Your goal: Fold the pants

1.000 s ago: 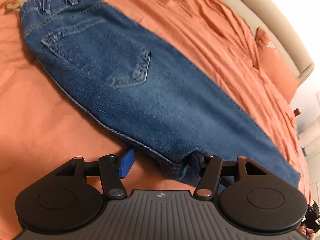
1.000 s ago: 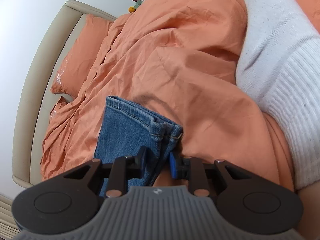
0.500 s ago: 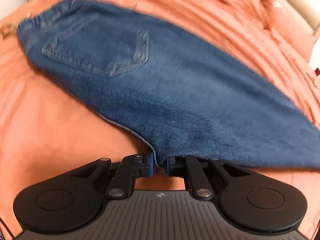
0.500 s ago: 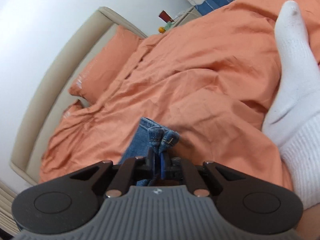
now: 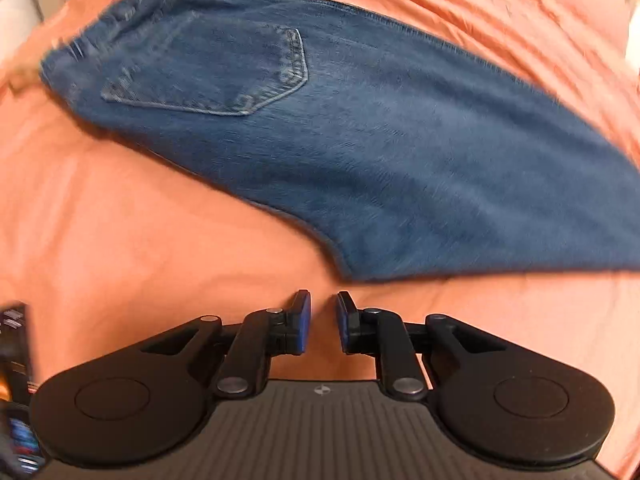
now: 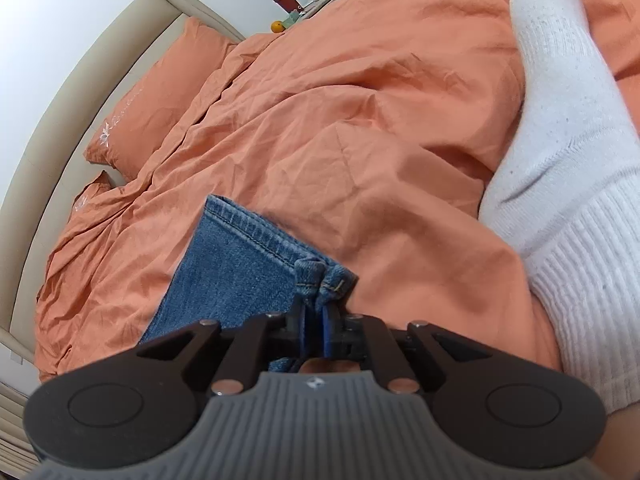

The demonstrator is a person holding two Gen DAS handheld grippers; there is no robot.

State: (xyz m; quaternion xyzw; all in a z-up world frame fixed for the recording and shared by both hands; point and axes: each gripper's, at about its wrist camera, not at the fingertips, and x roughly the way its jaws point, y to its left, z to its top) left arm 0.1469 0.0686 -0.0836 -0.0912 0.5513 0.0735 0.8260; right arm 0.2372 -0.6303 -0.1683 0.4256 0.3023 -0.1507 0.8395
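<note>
I see blue denim jeans (image 5: 360, 152) with lighter stitching on a plain orange sheet (image 5: 120, 260); my black grippers carry blue pads (image 5: 305, 326); a white ribbed sock (image 6: 568, 184), an orange pillow (image 6: 160, 96) and a beige bed frame (image 6: 72, 92) show too

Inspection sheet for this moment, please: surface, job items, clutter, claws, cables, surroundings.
Surface: orange bedding, wrinkled.
Job's things: jeans lying flat, back pocket up; view blurred.
Clutter: white-socked foot resting on the bedding.
Claws: left claw open, empty, just short of the jeans' edge; right claw shut on the hem corner.
Cables: nothing seen.
Surroundings: beige headboard, orange pillow, small items on a far stand.
</note>
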